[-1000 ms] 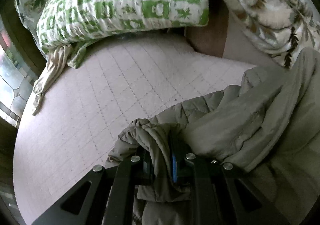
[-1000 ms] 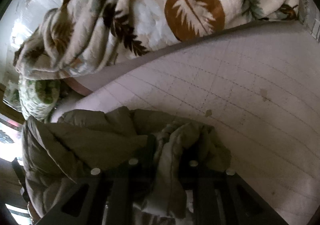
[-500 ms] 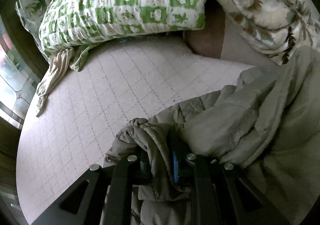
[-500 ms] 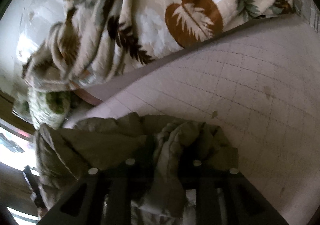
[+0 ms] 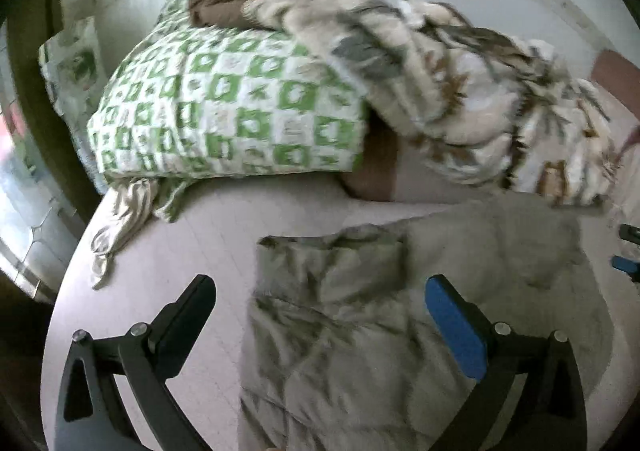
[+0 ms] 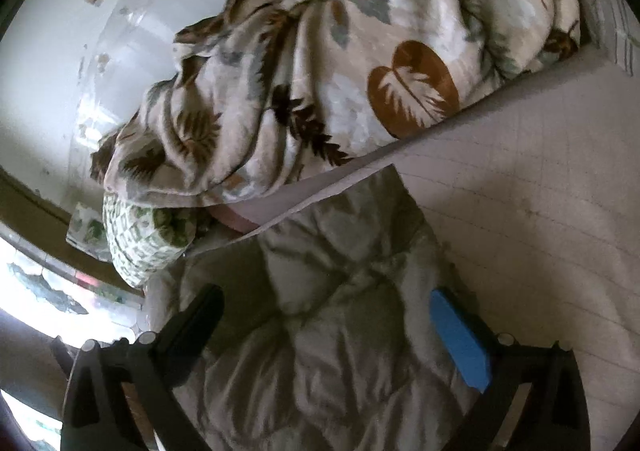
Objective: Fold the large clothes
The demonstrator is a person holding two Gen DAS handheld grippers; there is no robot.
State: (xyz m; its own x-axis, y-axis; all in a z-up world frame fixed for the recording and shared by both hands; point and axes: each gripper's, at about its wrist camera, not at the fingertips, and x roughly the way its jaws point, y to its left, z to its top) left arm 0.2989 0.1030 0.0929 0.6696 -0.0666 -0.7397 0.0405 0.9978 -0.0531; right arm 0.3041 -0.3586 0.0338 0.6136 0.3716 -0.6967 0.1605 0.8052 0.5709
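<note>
Releasing a fold, your left gripper and right gripper have just spread their fingers, empty, above the grey quilted jacket mid-bed; next, regrip an edge.

Bare mattress lies open at lower left of the left wrist frame, beside the coat, which fills the lower middle. A green pillow and a leaf blanket bar the upper half. In the right wrist frame, mattress lies free at right; the blanket blocks the top.
</note>
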